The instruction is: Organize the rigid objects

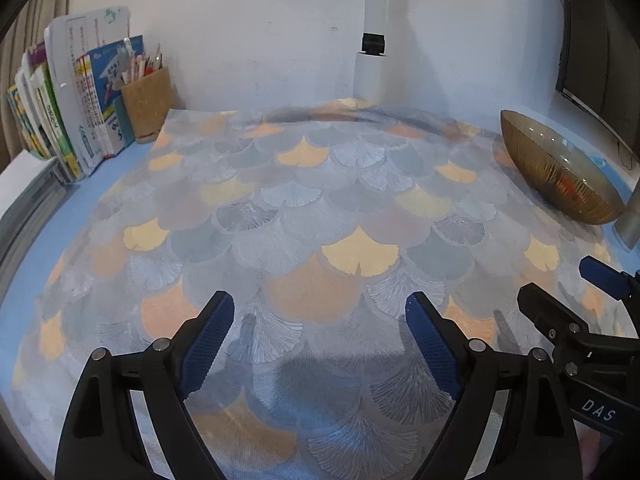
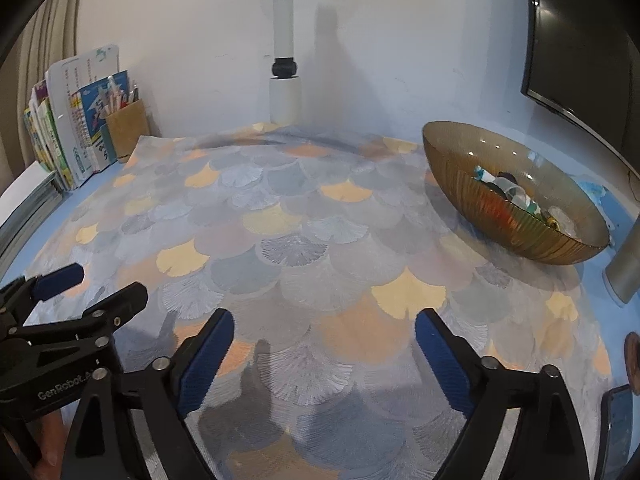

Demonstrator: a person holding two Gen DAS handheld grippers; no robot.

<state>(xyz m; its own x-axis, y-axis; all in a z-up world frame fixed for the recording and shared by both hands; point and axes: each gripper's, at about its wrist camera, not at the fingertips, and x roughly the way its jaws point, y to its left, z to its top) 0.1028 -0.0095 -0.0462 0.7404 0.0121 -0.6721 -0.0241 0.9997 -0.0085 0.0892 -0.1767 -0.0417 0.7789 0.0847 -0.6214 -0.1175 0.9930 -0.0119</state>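
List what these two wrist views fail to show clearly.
- Contents of the amber glass bowl: in the left wrist view its ribbed wall hides them; in the right wrist view they are small, jumbled pieces, not identifiable.
- Dark flat object: cut off by the right wrist view's right edge.
- Book titles: too small and blurred in both views.
- Grey cylinder: cut off at the frame edge.
- Left gripper and right gripper: open, nothing between them.
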